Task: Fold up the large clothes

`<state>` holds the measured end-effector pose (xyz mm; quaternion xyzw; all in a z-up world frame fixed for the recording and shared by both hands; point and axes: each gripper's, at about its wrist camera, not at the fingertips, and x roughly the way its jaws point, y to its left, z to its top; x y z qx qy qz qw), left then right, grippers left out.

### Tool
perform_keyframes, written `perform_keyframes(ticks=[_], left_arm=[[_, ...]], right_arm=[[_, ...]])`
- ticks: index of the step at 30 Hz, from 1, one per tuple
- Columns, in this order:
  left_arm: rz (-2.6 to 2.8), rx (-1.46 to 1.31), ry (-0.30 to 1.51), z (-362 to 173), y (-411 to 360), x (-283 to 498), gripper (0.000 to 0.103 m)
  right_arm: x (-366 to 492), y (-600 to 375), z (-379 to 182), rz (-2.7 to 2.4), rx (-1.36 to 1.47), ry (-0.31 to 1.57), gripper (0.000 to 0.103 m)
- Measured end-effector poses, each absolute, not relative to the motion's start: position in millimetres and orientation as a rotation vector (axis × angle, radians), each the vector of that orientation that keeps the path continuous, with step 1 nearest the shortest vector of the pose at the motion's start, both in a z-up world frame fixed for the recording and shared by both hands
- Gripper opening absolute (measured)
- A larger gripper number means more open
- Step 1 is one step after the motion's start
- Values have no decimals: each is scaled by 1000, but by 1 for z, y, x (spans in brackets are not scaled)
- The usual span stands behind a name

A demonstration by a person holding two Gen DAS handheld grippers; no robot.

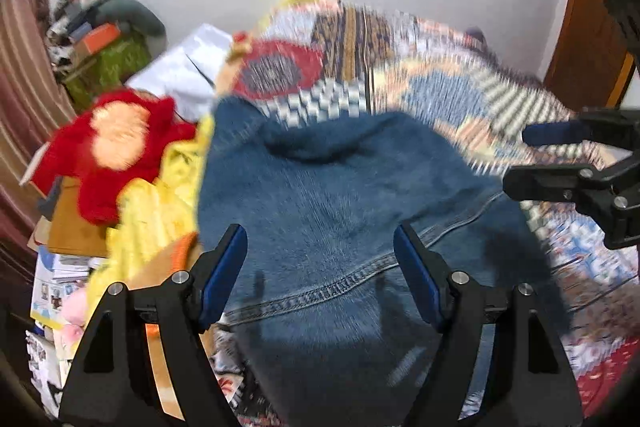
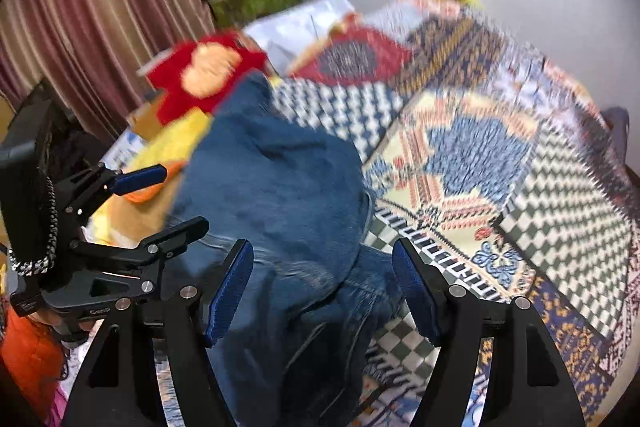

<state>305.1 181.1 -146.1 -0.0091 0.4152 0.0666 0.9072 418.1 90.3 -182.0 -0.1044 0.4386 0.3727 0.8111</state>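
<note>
A blue denim garment (image 1: 340, 207) lies folded over on the patterned bed cover (image 1: 440, 87); it also shows in the right wrist view (image 2: 280, 195). My left gripper (image 1: 320, 251) is open and empty, hovering just above the denim near a stitched seam. My right gripper (image 2: 323, 263) is open and empty above the denim's right edge. The right gripper shows at the right of the left wrist view (image 1: 520, 159), the left gripper at the left of the right wrist view (image 2: 184, 195). Both views are blurred by motion.
A red plush toy (image 1: 116, 147) and yellow cloth (image 1: 160, 203) lie left of the denim, over cardboard and papers. A cluttered pile (image 1: 104, 39) stands by the striped curtain (image 2: 100, 7). A white wall is behind, a wooden door (image 1: 588, 19) at right.
</note>
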Motion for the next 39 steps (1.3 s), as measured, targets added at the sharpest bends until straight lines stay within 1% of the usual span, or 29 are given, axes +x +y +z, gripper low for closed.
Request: perform_keyframes(ticks=[5, 11, 14, 18, 25, 26, 27, 28, 30, 31, 32, 34, 39], left_arm=[[159, -58, 700, -80, 177, 258, 75], [145, -77, 486, -2, 151, 189, 75], [150, -66, 400, 23, 135, 160, 75], [136, -74, 292, 49, 115, 118, 75], [165, -90, 247, 59, 95, 78, 76], [171, -94, 245, 59, 93, 74, 80], [176, -102, 241, 58, 92, 70, 87], [180, -108, 236, 56, 91, 67, 90], [203, -110, 227, 55, 90, 60, 93], [218, -103, 229, 55, 89, 59, 96], [232, -98, 231, 55, 87, 57, 101], [256, -97, 227, 54, 87, 54, 103], [257, -112, 235, 52, 89, 51, 103]], right_arm=[[370, 63, -122, 831, -171, 807, 70], [300, 22, -48, 842, -100, 572, 70], [267, 3, -22, 836, -60, 477, 70], [226, -19, -1, 817, -11, 383, 70], [174, -39, 7, 757, 6, 317, 71], [169, -41, 7, 744, 6, 314, 76], [164, -43, 6, 731, 5, 309, 83], [163, -45, 5, 722, 8, 301, 85], [154, -48, 5, 696, 2, 279, 95], [150, -49, 6, 686, -6, 270, 97], [147, -49, 7, 677, -12, 262, 101], [141, -51, 8, 660, -15, 245, 103], [141, -52, 6, 644, -8, 271, 103]])
